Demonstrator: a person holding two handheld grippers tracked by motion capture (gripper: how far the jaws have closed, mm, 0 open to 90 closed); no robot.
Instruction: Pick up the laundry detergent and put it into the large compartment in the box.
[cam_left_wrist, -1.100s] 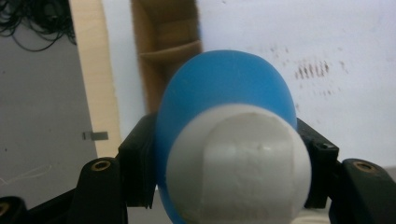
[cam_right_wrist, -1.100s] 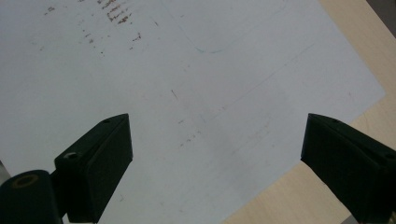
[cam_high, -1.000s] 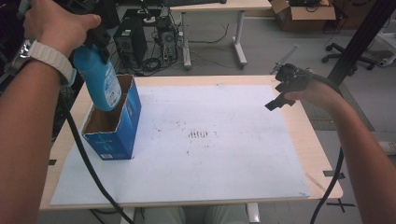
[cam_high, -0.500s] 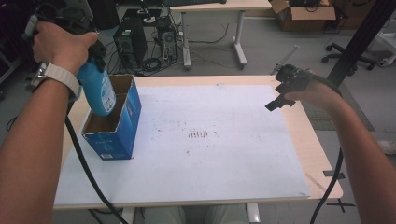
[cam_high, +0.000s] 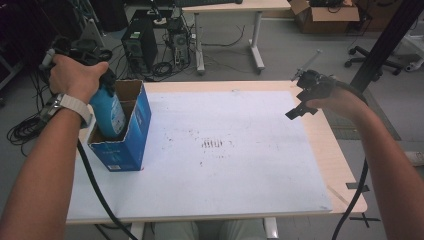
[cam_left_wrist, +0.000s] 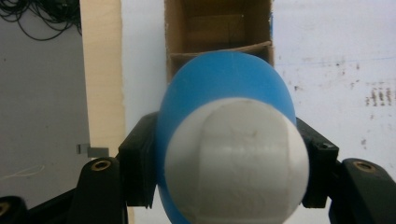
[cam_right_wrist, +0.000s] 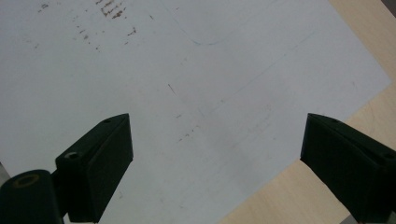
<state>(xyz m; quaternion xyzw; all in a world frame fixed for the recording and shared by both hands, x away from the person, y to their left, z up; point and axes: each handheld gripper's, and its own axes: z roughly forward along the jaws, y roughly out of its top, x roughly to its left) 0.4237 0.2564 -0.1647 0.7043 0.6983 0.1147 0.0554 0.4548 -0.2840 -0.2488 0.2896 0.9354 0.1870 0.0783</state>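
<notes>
The left claw (cam_left_wrist: 224, 182) is shut tight on a blue bottle (cam_left_wrist: 224, 93) with a white cap (cam_left_wrist: 236, 161). In the left gripper view the cap is the nearest thing, right up close, and a black jaw presses on each side of the bottle just behind it. The bottle points straight away from the claw, cap near and bottom far. Its far end aims at the open top of a blue cardboard box (cam_left_wrist: 217, 28), which sits just past the bottle and right in line with it.

In the high view the left hand (cam_high: 75, 77) holds that claw above the box (cam_high: 131, 135), at the left side of the desk (cam_high: 345, 170). The bottle (cam_high: 110, 112) stands nearly upright, a little tilted, and its bottom part is already down inside the box. I think the next move is straight along the bottle's long line: down to put it in, or up to take it out. I cannot tell which one. Either way the left hand is the near one for this job.

The right claw (cam_right_wrist: 215, 158) is wide open and holds nothing. Under its jaws is the white sheet (cam_right_wrist: 187, 70) with little dark marks, and the bare wood edge of the desk. In the high view the right hand (cam_high: 332, 100) hovers over the far right side, well apart from the box.
</notes>
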